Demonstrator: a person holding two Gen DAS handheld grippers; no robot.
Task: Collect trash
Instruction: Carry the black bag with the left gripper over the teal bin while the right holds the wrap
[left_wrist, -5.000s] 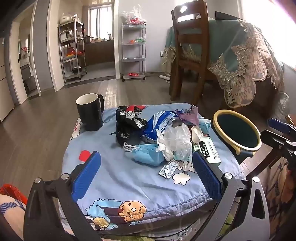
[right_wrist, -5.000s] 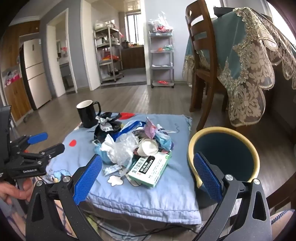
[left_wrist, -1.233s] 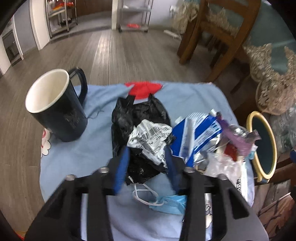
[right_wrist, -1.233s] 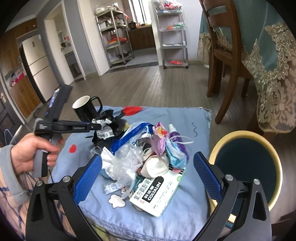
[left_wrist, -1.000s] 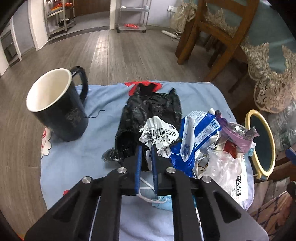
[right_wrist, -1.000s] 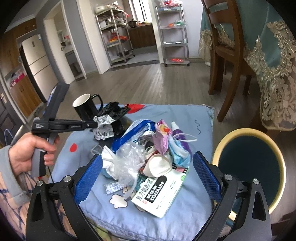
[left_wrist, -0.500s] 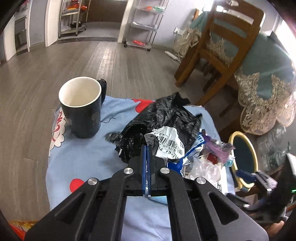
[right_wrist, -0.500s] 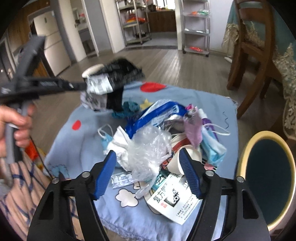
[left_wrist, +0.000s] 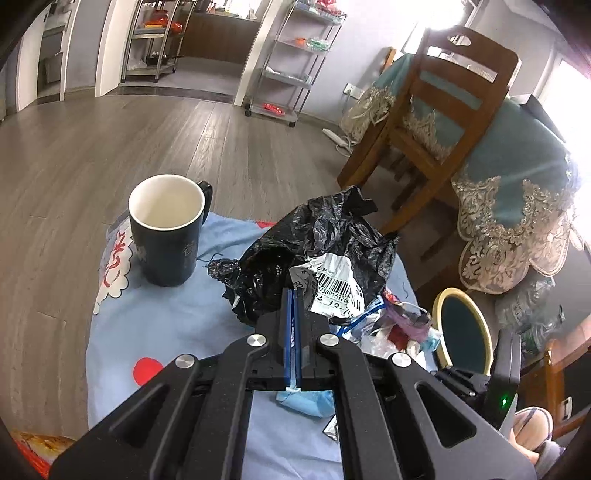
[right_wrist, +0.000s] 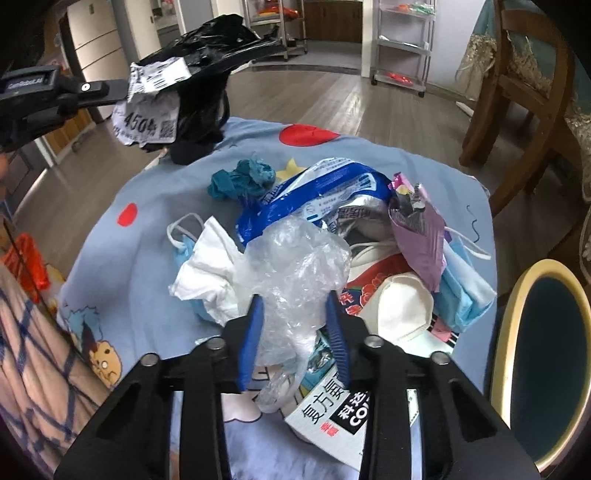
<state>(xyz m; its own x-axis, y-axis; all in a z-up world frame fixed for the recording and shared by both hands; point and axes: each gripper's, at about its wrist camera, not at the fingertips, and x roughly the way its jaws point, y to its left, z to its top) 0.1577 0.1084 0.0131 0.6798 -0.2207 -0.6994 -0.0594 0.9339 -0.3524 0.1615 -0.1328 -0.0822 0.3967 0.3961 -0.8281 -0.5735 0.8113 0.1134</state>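
At my ten o'clock a dark mug (left_wrist: 167, 230) stands upright on the blue cartoon-print cushion (left_wrist: 122, 332); a wooden chair (left_wrist: 439, 122) at two.

Both views are evenly lit and sharp at centre, daylight blowing out to white glare behind the chair (left_wrist: 458, 110) at the left view's upper right, while fisheye bending curves the floorboards (left_wrist: 92, 147) and black vignetting fills all corners.
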